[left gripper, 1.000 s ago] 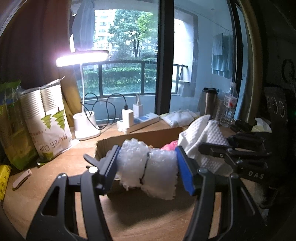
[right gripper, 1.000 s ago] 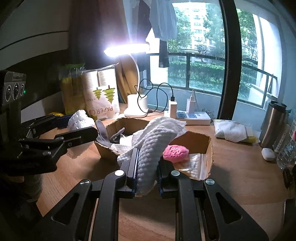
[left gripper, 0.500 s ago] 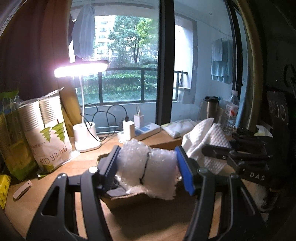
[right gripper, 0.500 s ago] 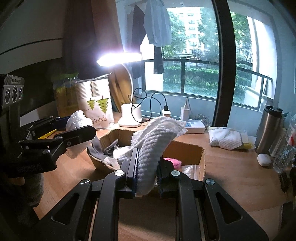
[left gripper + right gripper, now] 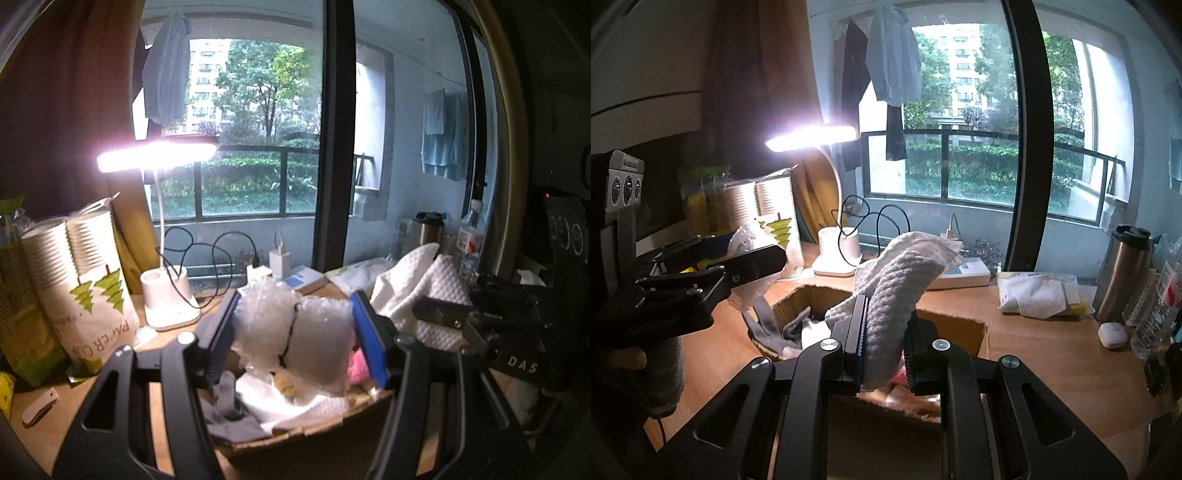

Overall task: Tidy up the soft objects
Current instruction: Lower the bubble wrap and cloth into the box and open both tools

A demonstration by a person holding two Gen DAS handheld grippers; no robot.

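Both tongs, bubble wrap (image 5: 295, 332) and towel (image 5: 897, 295) clamped, hover over box (image 5: 960, 325).

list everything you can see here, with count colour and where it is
bubble wrap bundle: 1, clear, in left gripper above box
waffle cloth: 1, white, in right gripper above box
cardboard box: 1, brown, desk centre
grey sock: 1, grey, in box
pink soft item: 1, pink, in box
desk lamp: 1, white, lit, behind box
paper cup pack: 1, white and green, desk left
power strip: 1, white, by window
flask: 1, steel, desk right
left gripper: 1, black, shut
right gripper: 1, black, shut
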